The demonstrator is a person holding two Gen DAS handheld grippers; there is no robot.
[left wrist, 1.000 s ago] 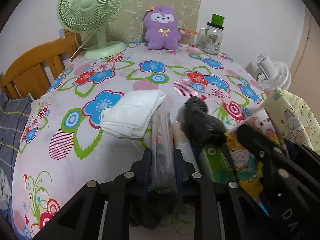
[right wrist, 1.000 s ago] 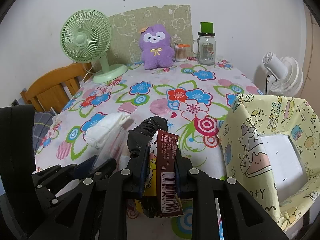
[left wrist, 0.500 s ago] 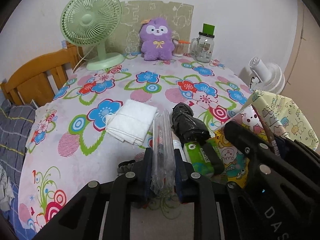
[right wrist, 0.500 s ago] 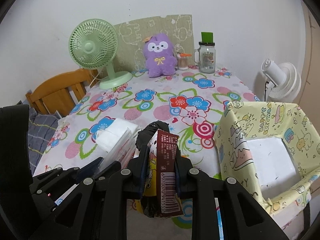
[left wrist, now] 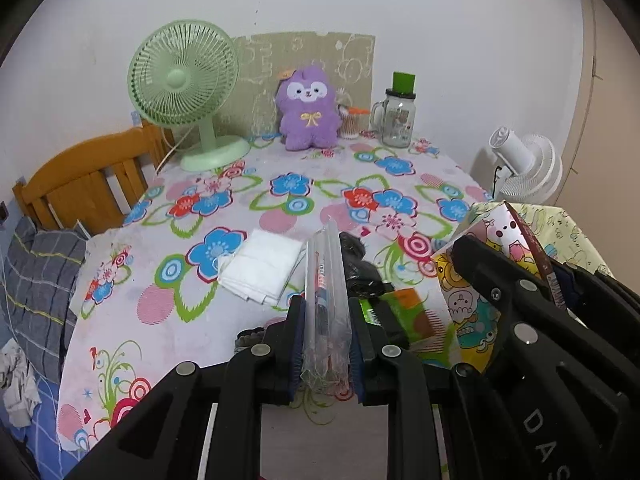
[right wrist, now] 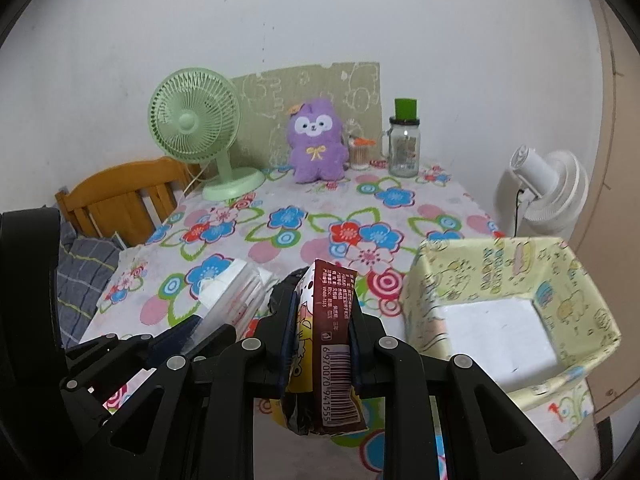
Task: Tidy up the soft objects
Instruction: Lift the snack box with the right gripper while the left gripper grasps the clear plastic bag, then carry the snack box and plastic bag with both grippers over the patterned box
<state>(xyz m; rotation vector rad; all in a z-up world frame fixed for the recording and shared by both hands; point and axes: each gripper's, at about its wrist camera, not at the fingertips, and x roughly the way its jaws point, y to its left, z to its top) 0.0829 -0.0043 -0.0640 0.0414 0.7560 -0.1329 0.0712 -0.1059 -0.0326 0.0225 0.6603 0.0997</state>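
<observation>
Clear plastic packet (left wrist: pixel 325 300) sits pinched in the left gripper (left wrist: pixel 325 344) jaws above the flowered counter (left wrist: pixel 160 312), while the right gripper (right wrist: pixel 322 344) jaws clamp a brown-and-yellow cartoon pouch (right wrist: pixel 332 340). Below lie a white folded cloth (left wrist: pixel 260 270) and a black bag (left wrist: pixel 360 268); a yellow fabric bin (right wrist: pixel 512 308) stands open at the right edge.

Barcode digits 6970070941555 on brown snack packet (right wrist: pixel 334 344); "DAS" on right claw (left wrist: pixel 538 276).

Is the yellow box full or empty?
Empty as far as shows. In the right wrist view the box stands open on top, and only its bare white bottom shows inside.
</observation>
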